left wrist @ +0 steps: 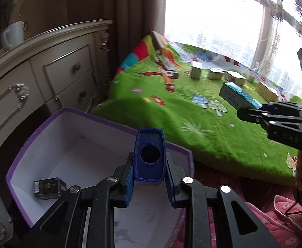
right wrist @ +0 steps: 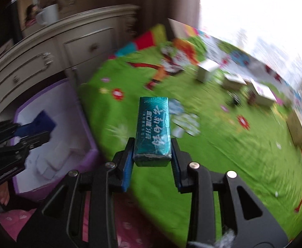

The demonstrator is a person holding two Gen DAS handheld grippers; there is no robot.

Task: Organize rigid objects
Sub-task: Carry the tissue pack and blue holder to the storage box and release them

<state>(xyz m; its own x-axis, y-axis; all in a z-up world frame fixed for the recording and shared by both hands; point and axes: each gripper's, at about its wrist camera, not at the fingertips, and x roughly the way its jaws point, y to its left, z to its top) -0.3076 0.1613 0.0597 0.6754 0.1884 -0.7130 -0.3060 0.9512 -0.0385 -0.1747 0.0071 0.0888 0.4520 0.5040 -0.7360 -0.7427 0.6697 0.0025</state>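
1. Blurring smears the right wrist view, leaving the small cardboard boxes (right wrist: 207, 70) on the green bedspread (right wrist: 213, 155) indistinct.
2. Left claw (left wrist: 150, 166) pinches a dark blue plastic case (left wrist: 149, 157), long axis pointing forward, over the purple-rimmed white box (left wrist: 72, 144).
3. Right claw (right wrist: 152, 144) pinches a teal foil-wrapped pack (right wrist: 152, 128), lengthwise forward, above the bedspread.

1. Daylight is pouring through a large window (left wrist: 213, 20) hung with sheer flowered curtains (left wrist: 283, 8).
2. A cream dresser (left wrist: 37, 66) with ornate metal handles is standing against the wall, a white mug (left wrist: 12, 35) sitting on top.
3. Brown drapes (left wrist: 130, 20) are hanging beside it.
4. A green cartoon-print blanket (left wrist: 171, 113) is covering the bed.
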